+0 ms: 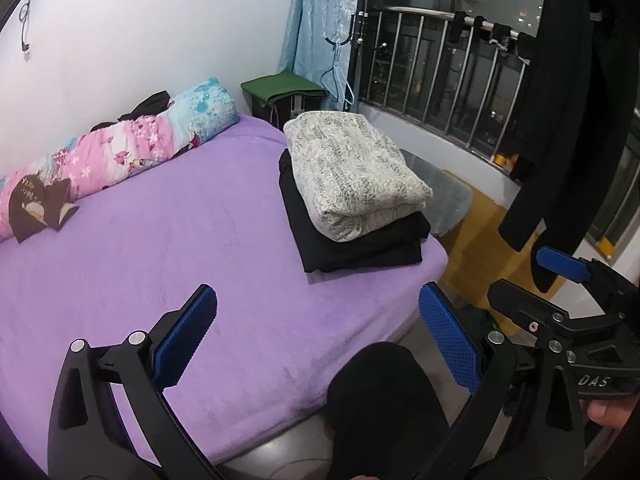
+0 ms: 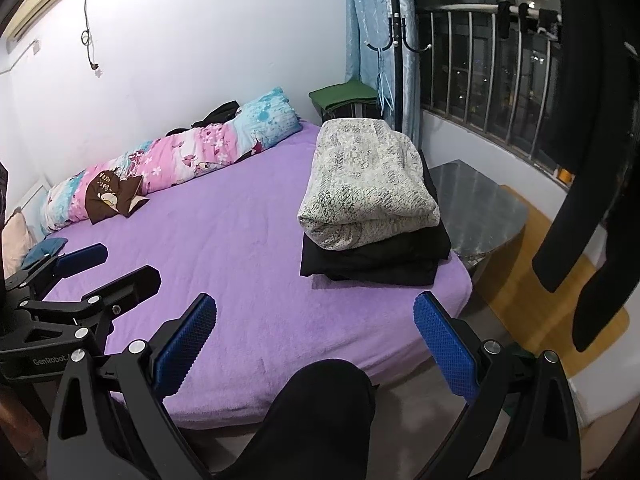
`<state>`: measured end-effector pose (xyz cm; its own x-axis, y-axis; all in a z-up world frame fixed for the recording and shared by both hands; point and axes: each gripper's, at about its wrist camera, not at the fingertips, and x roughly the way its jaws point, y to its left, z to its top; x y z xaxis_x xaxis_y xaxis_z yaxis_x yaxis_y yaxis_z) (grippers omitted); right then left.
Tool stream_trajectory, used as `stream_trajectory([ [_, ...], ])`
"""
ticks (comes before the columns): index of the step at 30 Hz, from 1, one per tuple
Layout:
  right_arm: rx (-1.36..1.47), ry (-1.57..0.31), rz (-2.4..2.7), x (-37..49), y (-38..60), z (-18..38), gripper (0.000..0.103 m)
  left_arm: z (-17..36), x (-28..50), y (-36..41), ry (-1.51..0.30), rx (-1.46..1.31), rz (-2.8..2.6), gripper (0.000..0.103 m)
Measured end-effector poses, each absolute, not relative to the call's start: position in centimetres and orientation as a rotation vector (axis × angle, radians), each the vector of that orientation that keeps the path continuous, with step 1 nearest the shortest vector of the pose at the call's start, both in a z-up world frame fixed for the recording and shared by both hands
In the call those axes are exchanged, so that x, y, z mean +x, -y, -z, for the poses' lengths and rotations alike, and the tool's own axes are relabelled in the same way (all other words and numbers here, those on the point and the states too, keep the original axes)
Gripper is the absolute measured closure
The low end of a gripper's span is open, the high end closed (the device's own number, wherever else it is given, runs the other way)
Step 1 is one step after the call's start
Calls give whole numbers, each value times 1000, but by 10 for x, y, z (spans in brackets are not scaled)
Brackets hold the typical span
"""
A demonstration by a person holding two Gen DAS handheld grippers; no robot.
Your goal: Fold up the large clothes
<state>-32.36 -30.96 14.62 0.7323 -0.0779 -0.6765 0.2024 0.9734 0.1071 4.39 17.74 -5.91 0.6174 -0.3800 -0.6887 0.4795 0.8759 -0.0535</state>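
Cream-and-grey patterned cloth, thick and soft, is lying folded into a plump rectangle [image 1: 352, 172] on top of a flat, neatly folded black garment [image 1: 356, 240]; the two are forming a stack near the right edge of the purple bed [image 1: 160, 248], close to its corner; the black piece is showing beneath the patterned one along the near and left sides. The stack's long axis is running from the near bed edge toward the far wall, leaning slightly left as it recedes; the patterned bundle's rounded fold is facing the near side.

Both grippers are hovering above the near side of the bed, gripping nothing; the left gripper [image 1: 316, 344] is holding its blue-padded jaws spread wide, and the right gripper [image 2: 316, 344] is doing the same; each is appearing at the edge of the other's view. A black-clad knee [image 2: 320, 408] is showing below the jaws. Along the far wall a pink and blue floral quilt [image 2: 180, 160] is lying rolled; a black coat [image 1: 568, 92] is hanging at the right, by the barred window [image 1: 440, 76].
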Motion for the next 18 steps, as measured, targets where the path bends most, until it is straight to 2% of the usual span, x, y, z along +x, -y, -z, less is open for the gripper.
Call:
stream_trajectory([
  [18,170,-731,156,-323,309,-145,6,59,48,-181,-764,135,497,6],
])
